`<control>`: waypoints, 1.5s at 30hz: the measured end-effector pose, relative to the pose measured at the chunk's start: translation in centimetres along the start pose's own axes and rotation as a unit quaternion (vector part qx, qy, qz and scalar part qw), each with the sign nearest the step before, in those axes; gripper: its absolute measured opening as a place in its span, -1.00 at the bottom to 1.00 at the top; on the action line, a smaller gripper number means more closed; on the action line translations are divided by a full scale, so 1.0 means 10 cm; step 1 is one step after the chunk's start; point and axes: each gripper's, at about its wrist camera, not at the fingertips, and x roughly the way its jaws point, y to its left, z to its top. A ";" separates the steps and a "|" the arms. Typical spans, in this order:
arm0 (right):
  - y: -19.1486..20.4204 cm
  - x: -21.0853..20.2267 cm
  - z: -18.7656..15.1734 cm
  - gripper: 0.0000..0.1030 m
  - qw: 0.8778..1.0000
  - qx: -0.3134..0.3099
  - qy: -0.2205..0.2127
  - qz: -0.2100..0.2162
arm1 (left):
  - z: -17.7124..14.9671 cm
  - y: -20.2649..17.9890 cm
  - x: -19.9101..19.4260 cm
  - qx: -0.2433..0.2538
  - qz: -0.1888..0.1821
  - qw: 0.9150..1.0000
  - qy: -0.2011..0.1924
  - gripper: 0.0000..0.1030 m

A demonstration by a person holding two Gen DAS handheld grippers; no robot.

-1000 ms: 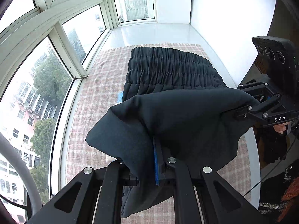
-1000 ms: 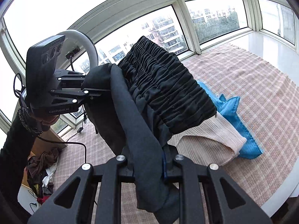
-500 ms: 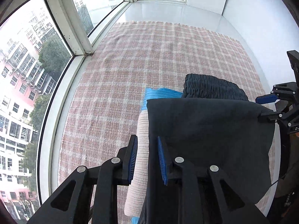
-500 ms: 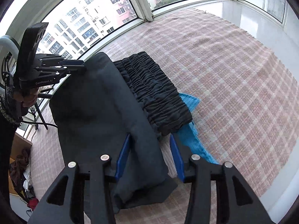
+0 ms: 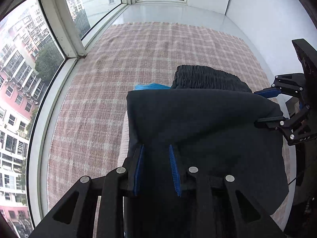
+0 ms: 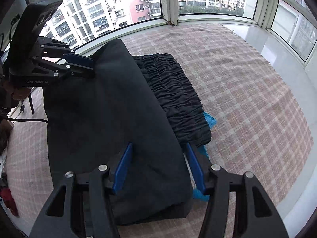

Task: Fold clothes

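Far left there's the window (image 5: 49,45), then the plaid cloth (image 5: 103,103) covering the surface. On it lies the black garment (image 5: 198,123), folded over, its ruched waistband (image 6: 174,93) sticking out past the fold. It lies on top of a blue piece (image 6: 210,119) and a beige one (image 5: 124,138), both just peeking out. The left gripper (image 5: 156,158) has its pads spread apart over the near edge, not pinching anything. Over on the right, the right gripper (image 6: 158,162) is also wide open, fingers straddling the fold.
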 end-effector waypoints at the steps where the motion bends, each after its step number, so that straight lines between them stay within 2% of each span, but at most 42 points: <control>1: -0.08 0.06 0.00 0.14 1.000 0.014 0.006 0.010 | -0.03 0.08 -0.05 -0.020 0.002 1.000 0.000 -0.50; 3: -0.16 0.06 0.01 0.15 0.999 0.037 0.010 0.026 | -0.14 0.17 -0.24 -0.041 0.007 0.999 -0.015 -0.57; 5: -0.11 -0.14 -0.02 0.15 0.999 0.033 -0.008 0.025 | -0.30 0.15 -0.56 -0.029 0.018 0.999 -0.042 -0.56; 7: 0.00 -0.40 -0.11 0.18 0.999 0.011 -0.035 0.011 | -0.51 0.09 -0.83 -0.015 -0.003 0.998 -0.057 -0.51; 9: 0.10 -0.60 -0.24 0.18 0.999 -0.008 -0.053 0.002 | -0.73 -0.02 -0.91 -0.012 -0.023 0.998 -0.057 -0.47; 12: 0.20 -0.59 -0.41 0.18 0.999 -0.016 -0.039 0.006 | -0.96 -0.10 -0.69 -0.020 -0.011 0.999 -0.037 -0.42; 14: 0.23 -0.43 -0.48 0.18 1.000 -0.015 -0.016 -0.011 | -1.05 0.00 -0.47 -0.051 0.018 0.998 -0.017 -0.43; 16: 0.24 -0.27 -0.53 0.18 0.999 -0.017 0.011 -0.039 | -1.12 0.19 -0.32 -0.098 0.069 0.993 0.001 -0.53; 18: 0.25 -0.25 -0.60 0.18 0.998 -0.005 0.025 -0.062 | -1.25 0.31 -0.46 -0.156 0.079 0.985 -0.003 -0.54; 19: 0.31 -0.37 -0.65 0.18 0.998 -0.005 0.016 -0.068 | -1.32 0.36 -0.56 -0.184 0.081 0.980 -0.008 -0.57; 21: 0.43 -0.62 -0.74 0.18 0.997 -0.005 -0.003 -0.080 | -1.49 0.19 -0.85 -0.192 0.088 0.977 -0.026 -0.52; 23: 0.55 -0.86 -0.84 0.18 0.995 -0.005 -0.023 -0.092 | -1.65 -0.05 -1.17 -0.188 0.095 0.977 -0.045 -0.22; 25: 0.67 -1.11 -0.94 0.19 0.994 -0.005 -0.042 -0.104 | -1.82 -0.29 -1.48 -0.183 0.103 0.975 -0.065 -0.04; 28: 0.91 -1.47 -1.13 0.30 0.990 -0.010 -0.072 -0.124 | -2.09 -0.67 -1.91 -0.181 0.110 0.973 -0.092 0.00; 34: 1.44 -2.08 -1.60 0.31 0.990 -0.007 -0.108 -0.094 | -2.70 -1.35 -2.61 -0.193 0.106 0.965 -0.141 0.21; 38: 1.75 -2.38 -1.89 0.31 0.988 0.005 -0.132 -0.076 | -3.27 -1.76 -3.03 -0.204 0.149 0.952 -0.172 0.45; 41: 2.01 -2.58 -2.13 0.31 0.987 0.009 -0.148 -0.065 | -3.77 -2.00 -3.29 -0.230 0.166 0.941 -0.186 0.47; 45: 2.41 -2.88 -2.52 0.32 0.984 -0.001 -0.164 -0.068 | -4.45 -2.22 -3.55 -0.293 0.202 0.917 -0.181 0.47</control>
